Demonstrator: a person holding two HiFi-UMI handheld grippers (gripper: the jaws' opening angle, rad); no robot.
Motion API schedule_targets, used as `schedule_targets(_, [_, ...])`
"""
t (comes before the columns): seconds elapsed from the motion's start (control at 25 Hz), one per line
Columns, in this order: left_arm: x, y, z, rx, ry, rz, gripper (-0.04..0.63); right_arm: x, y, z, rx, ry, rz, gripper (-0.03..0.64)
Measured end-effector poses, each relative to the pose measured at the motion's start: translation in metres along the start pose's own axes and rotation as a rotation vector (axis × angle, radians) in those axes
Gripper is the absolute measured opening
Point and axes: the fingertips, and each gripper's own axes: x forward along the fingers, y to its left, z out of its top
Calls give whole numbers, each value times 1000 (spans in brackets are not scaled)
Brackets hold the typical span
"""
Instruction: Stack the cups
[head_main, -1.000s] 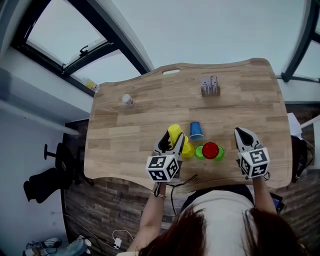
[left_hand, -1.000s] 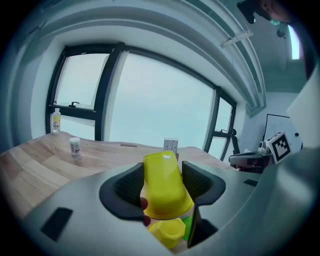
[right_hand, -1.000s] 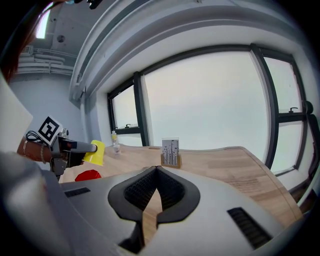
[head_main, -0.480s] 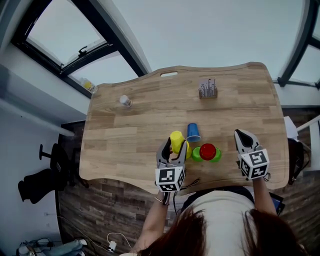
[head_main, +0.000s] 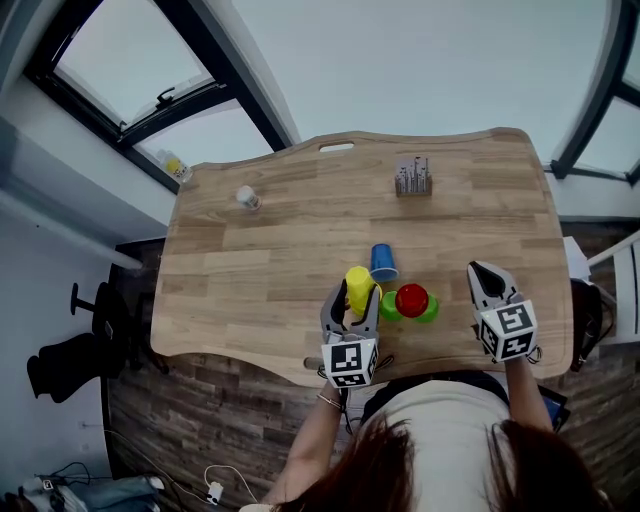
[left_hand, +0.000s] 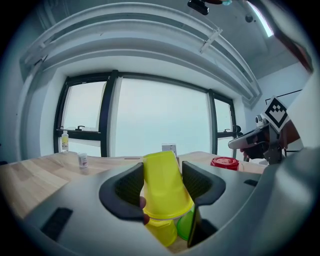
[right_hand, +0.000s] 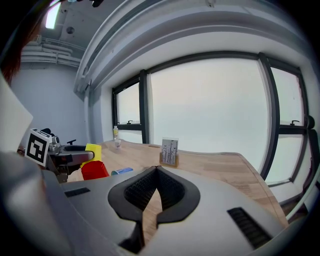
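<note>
1. At the far left, a black chair (head_main: 75, 355) is seen on a dark plank floor (head_main: 200, 410) below a black-framed window (head_main: 120, 70). A small bottle (head_main: 172, 164) stands on the sill, its label too small to be read.
2. A small white container (head_main: 246, 198) is set on the left part of the pale wooden counter (head_main: 250, 280), well apart from the cups. Its label cannot be read.
3. The left gripper (head_main: 353, 298) is clamped on an upside-down yellow cup (head_main: 358, 285), held just above a second yellow cup (left_hand: 161, 231) near the counter's front edge. Only a black-and-white square marker is carried on its cube.
4. A blue cup (head_main: 383, 262) is found just behind these. A red cup (head_main: 411, 299) stands upside down beside them, with a green cup (head_main: 432, 309) showing at its sides.
5. A card stand (head_main: 411, 177) is placed near the far edge. Dark vertical marks are printed on it, but they cannot be read.
6. The right gripper (head_main: 482, 275) is held right of the cups, its jaws pressed together with nothing between them.
7. The counter is cut with a wavy outline, and a slot (head_main: 336, 147) is cut at its far edge.
</note>
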Motion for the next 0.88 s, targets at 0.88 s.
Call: schedule_targets(0.88, [-10, -24, -15, 74, -35, -35, 257, -29, 1, -12, -15, 17, -37, 28])
